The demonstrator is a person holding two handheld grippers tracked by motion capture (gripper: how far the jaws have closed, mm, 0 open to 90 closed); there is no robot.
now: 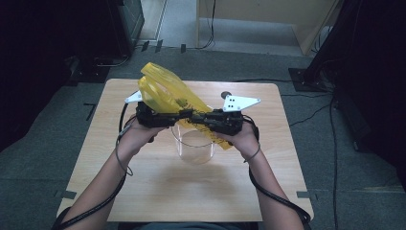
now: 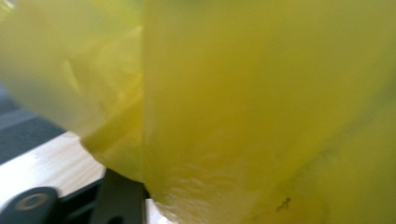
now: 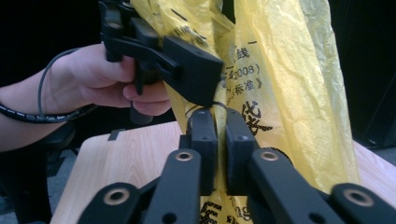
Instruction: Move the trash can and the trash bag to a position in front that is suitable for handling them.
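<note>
Holding a yellow plastic bag (image 1: 165, 93) between both tools, the person works over a clear plastic cup (image 1: 194, 146) at table centre. High view: left gripper (image 1: 179, 116) comes in from 9 o'clock, right gripper (image 1: 198, 117) from 3 o'clock, tips nearly meeting just above the cup's far rim. Bag fans up and away toward 11 o'clock from that meeting point; a strip of it trails down toward 4 o'clock under the right hand (image 1: 244, 136). Left hand (image 1: 136, 134) grips its tool at 8 o'clock of the cup. Wooden table (image 1: 143, 191) otherwise carries the cup.

Left gripper view: yellow film (image 2: 261, 112) sits right up against the lens, blurred; table edge (image 2: 46, 163) at 8 o'clock. Jaws hidden by the film, so can't tell if they pinch it.

Right gripper view: pads nearly together, clamped on a thin fold of the bag (image 3: 280, 84) w/ black print on it. Other gripper (image 3: 187, 70) sits at 11 o'clock, its tip against the same bag, just above the right tool's own tips (image 3: 219, 126). Bag hangs upright behind both, table (image 3: 121, 158) below at 7 o'clock.
</note>
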